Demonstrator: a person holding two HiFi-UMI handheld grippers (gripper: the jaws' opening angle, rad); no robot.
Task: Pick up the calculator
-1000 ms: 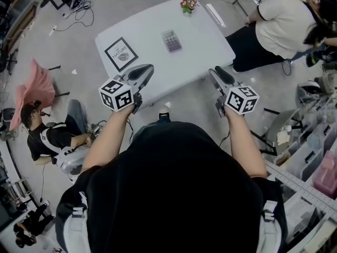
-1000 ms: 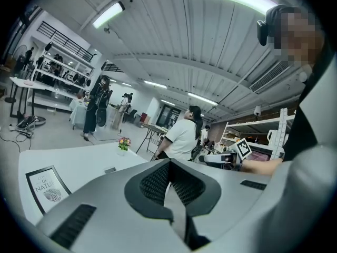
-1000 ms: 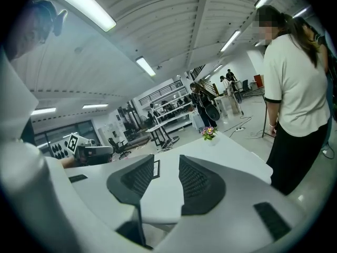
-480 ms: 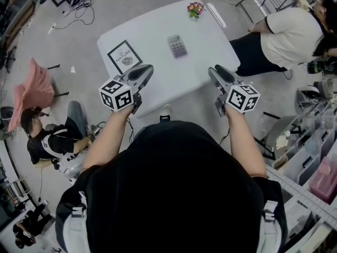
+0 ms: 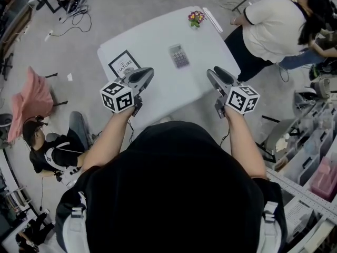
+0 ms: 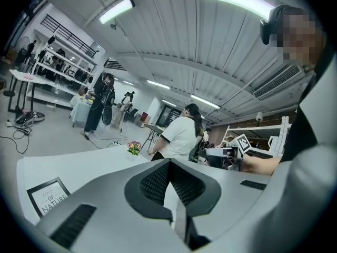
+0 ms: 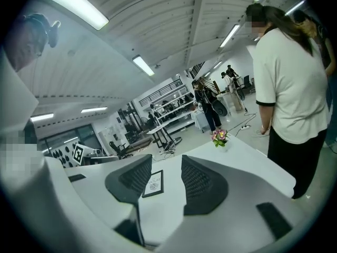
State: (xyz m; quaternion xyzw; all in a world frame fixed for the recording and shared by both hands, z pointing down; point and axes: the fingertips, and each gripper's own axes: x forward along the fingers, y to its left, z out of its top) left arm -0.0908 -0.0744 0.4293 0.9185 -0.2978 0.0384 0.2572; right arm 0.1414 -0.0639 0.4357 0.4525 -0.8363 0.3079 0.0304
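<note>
Near the middle of the white rectangular counter (image 5: 152,38) lies the flat grey calculator with dark keys (image 5: 179,56), face up and untouched. A black-framed white sign (image 5: 125,65) lies to its left, and a small pot of pink and yellow flowers (image 5: 196,18) stands at the far edge. Both grippers hover at the counter's near side, well apart from the calculator. The left gripper (image 5: 149,71) has its fingers clenched together on nothing. The right gripper (image 5: 215,74) has its fingers spread, just opening, empty.
</note>
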